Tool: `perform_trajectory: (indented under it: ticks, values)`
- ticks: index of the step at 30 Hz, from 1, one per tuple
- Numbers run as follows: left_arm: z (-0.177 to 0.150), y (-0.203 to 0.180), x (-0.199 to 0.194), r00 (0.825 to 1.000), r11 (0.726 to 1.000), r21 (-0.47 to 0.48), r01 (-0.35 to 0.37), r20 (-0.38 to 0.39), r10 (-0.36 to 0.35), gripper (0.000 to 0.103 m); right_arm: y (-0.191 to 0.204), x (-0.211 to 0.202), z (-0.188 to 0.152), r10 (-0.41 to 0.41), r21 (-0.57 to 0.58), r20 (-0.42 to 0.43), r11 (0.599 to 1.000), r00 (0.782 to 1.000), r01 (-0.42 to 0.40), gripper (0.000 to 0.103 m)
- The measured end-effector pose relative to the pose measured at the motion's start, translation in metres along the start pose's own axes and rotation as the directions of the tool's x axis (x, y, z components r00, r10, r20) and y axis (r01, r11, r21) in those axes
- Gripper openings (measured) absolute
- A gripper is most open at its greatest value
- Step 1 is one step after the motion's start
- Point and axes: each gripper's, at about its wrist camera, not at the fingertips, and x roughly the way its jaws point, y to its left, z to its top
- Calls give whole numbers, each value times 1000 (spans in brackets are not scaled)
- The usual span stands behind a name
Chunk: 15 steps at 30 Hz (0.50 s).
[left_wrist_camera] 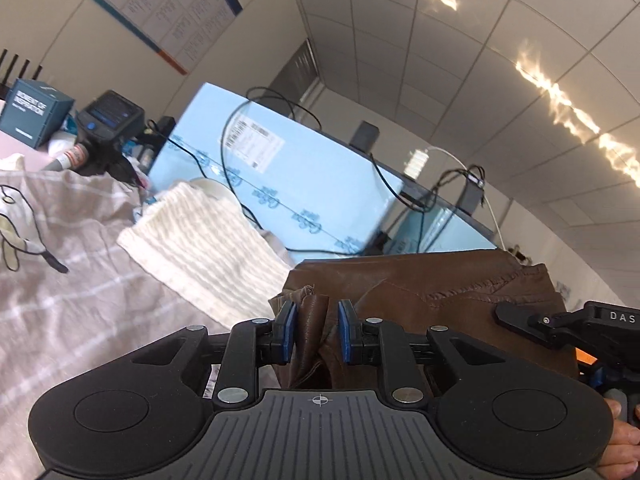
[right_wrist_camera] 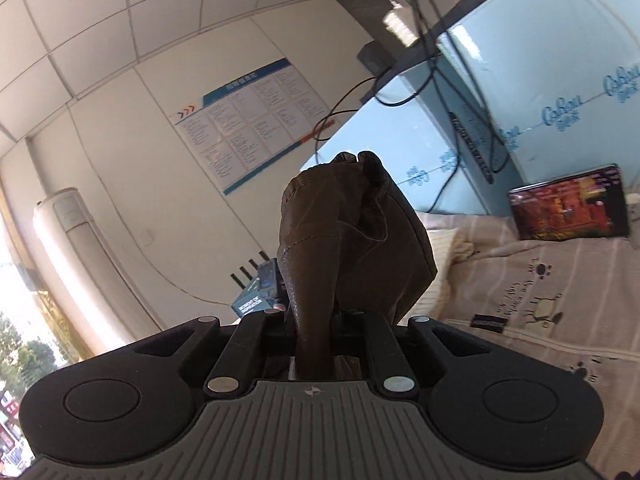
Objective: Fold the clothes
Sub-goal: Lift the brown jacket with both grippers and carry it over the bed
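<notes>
brown leather garment (left_wrist_camera: 440,280) pinched by level left gripper (left_wrist_camera: 318,330) and right gripper (right_wrist_camera: 316,320).

"DAS" stands in pale letters on the black right gripper (left_wrist_camera: 520,322) at the right edge — the dark teal box (left_wrist_camera: 34,112) far left reads "MOMENT OF INSPIRATION". The wall chart (right_wrist_camera: 250,120) stays too small to read.

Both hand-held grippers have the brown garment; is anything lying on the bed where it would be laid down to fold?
Yes. A white knit piece lies on the striped sheet just left of the brown garment, which the left hand-held gripper and right hand-held gripper hold. A dark box sits at the sheet's far edge.
</notes>
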Motion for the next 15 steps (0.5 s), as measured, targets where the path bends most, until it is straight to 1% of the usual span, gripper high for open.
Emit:
perform_trajectory:
  ticks: [2,3,5,6,8,9,10,11,13,14,15]
  values:
    - [-11,-15,12,995,998,32,58,-86,-55,19,-19,-22,1,-87,30,5,996,996,87,9]
    - [-17,-23,18,988,995,52,86,-131,-78,19,-29,-31,0,-133,37,-5,990,991,133,9]
    - [-29,-36,31,969,986,87,145,-213,-124,20,-50,-43,-5,-222,47,-19,974,975,222,9]
    - [-31,-40,34,964,982,101,158,-230,-131,20,-62,-48,-6,-265,52,-30,963,964,266,10]
    - [-33,-46,35,964,981,115,159,-233,-129,20,-84,-53,-10,-323,77,-56,942,945,327,11]
    - [-32,-45,35,965,982,115,148,-233,-118,24,-96,-55,-12,-348,92,-68,931,935,353,13]
    - [-31,-43,35,966,984,119,132,-237,-101,27,-103,-56,-15,-376,94,-80,919,923,382,19]
    - [-29,-41,34,967,986,122,116,-242,-84,30,-109,-55,-17,-405,87,-91,907,910,413,28]
    - [-24,-33,32,966,990,120,75,-254,-42,52,-117,-54,-22,-455,76,-107,883,884,464,35]
    - [-21,-26,32,965,993,107,52,-261,-23,55,-116,-54,-23,-469,71,-107,876,877,477,41]
    - [-18,-20,33,963,995,94,29,-268,-3,61,-115,-54,-24,-487,54,-97,868,868,493,44]
